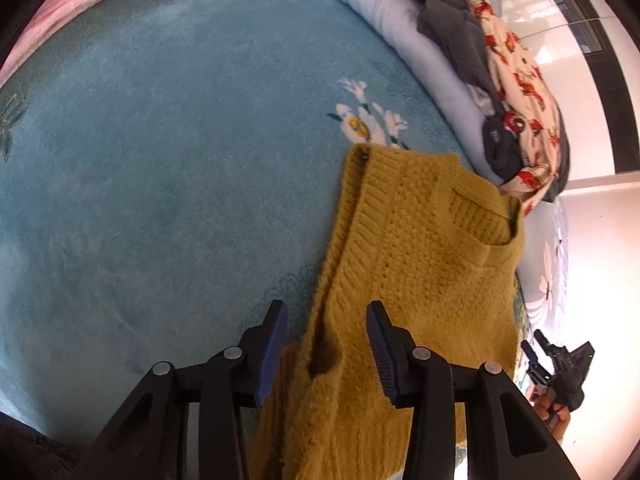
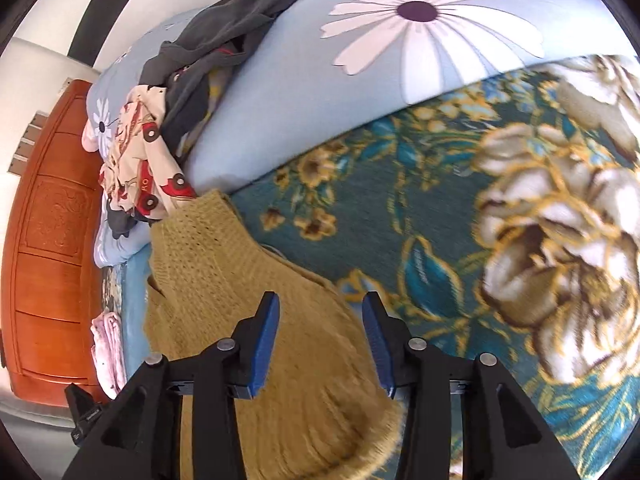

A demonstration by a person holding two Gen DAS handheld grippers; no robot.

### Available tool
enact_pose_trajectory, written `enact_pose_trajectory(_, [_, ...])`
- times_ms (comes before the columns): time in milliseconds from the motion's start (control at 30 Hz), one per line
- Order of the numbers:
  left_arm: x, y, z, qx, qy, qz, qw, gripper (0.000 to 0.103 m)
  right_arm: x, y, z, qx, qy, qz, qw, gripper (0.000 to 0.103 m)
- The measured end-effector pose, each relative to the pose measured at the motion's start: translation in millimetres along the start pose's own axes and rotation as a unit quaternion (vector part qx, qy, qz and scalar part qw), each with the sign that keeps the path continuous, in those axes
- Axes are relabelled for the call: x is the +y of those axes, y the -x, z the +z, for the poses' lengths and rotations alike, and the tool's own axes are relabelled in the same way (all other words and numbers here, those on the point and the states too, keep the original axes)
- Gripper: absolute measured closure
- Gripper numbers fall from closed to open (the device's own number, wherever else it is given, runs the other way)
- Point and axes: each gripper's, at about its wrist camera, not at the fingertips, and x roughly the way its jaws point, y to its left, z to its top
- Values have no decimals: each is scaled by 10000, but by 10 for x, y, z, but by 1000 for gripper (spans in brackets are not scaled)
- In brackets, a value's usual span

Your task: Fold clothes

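Item: mustard knit sweater, lying on teal blanket, lower centre-right of left wrist frame. Left gripper: jaws parted, sweater fabric between them, not clamped. Right gripper: jaws parted over sweater. Clothes pile at upper left of right wrist frame.

Both wrist views close over sweater
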Motion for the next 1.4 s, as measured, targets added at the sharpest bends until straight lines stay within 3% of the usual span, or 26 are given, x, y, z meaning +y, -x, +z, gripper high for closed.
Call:
enact_pose_trajectory(67, [34,-141,26,81,122,-6,9999,57,177,-193,134,28,123,96,9999,46])
enact_pose_trajectory(333, [49,-377,4,246,222,-253,9991,52,625,-922,615,297,232,237,9990,46])
enact_pose_trajectory(600, [64,-365,17,140,259,-402,9988,52,732,-1250,793,283,-105,457,9985,45])
enact_pose_trajectory(767, [25,-397,4,109,180,-453,9988,54,809,-1321,736,395,-146,628,9971,45])
enact_pose_trajectory(867, [1,-425,11,81,160,-395,9991,68,882,-1276,702,392,-96,674,9969,46])
enact_pose_trajectory(900, [8,-434,9,90,174,-367,9991,76,907,-1246,692,375,-91,724,9966,47])
enact_pose_trajectory(967, [14,-449,8,88,194,-342,9992,84,977,-1180,666,375,15,748,9965,69])
enact_pose_trajectory(1000, [14,-453,7,77,196,-338,9992,90,1022,-1146,647,389,115,726,9965,72])
enact_pose_trajectory(1067, [-10,-416,-16,-31,116,-289,9995,94,1118,-1070,607,393,337,704,9962,90])
enact_pose_trajectory(1233, [-166,-145,-108,-510,-286,-275,9979,95,1409,-791,492,182,1005,882,9909,94])
enact_pose_trajectory(1400, [-194,443,-260,-1193,-680,-485,9893,95,1856,-485,402,-59,1635,1238,9787,95])
